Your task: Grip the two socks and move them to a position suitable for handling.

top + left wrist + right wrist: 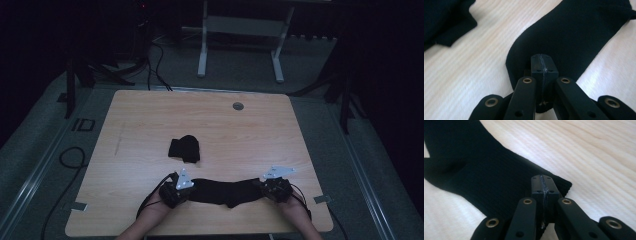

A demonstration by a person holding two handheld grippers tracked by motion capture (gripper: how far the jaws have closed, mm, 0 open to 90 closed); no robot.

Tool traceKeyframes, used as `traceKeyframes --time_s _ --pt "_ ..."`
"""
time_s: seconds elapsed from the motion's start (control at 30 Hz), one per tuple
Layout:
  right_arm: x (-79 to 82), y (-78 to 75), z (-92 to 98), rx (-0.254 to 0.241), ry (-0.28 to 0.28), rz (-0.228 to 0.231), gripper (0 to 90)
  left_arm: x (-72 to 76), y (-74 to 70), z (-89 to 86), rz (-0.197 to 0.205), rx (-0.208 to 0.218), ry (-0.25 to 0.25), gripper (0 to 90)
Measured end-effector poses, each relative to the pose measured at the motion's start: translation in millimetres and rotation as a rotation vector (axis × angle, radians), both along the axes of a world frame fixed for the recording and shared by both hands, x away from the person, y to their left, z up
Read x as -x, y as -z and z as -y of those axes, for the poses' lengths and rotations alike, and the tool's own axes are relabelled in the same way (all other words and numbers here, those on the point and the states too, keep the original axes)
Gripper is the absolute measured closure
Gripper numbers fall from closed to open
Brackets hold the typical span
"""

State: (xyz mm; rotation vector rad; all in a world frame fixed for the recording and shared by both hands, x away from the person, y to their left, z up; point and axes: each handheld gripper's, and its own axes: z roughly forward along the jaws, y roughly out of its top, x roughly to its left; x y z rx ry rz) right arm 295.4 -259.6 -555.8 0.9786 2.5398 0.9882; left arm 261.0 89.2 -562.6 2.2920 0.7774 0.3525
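A long black sock (225,192) lies flat across the near part of the wooden table (150,115), stretched between my two grippers. My left gripper (191,190) is shut on its rounded left end. In the left gripper view the jaws (541,61) meet over that end of the sock (574,37). My right gripper (261,187) is shut on the ribbed cuff end. In the right gripper view the closed jaws (542,182) sit at the cuff edge of the sock (486,177). Both hands rest at the table's front edge.
A folded black sock bundle (185,148) lies mid-table behind the stretched one, also at the upper left of the left gripper view (444,22). A round grommet (238,106) sits near the far edge. White desk legs (202,50) and floor cables (70,155) lie beyond the table.
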Motion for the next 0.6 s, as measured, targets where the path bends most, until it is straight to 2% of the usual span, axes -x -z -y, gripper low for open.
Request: traceKeyframes --time_s 0.2,0.27,0.43,0.53,0.57,0.6 --pt "21.7 0.9 -9.5 0.018 -0.033 0.026 87.8 14.0 1.2 -12.8 -0.024 0.029 -0.005 89.8" --pt "26.7 1.0 -10.9 0.020 -0.035 0.027 87.8 20.2 2.1 -17.5 -0.039 0.050 -0.007 89.8" --pt "28.3 0.2 -12.9 0.028 -0.039 0.021 87.3 20.9 2.1 -18.1 -0.045 0.055 -0.009 89.7" --pt "28.0 -0.6 -13.4 0.026 -0.043 0.013 83.0 20.5 1.9 -18.0 -0.048 0.056 -0.008 89.6" --pt "28.3 -2.9 -13.9 0.015 -0.052 -0.005 80.1 19.6 1.7 -18.9 -0.052 0.067 -0.008 89.3" --pt "28.5 -4.3 -14.3 0.016 -0.054 -0.002 79.3 19.4 1.4 -19.6 -0.050 0.074 -0.009 86.6"
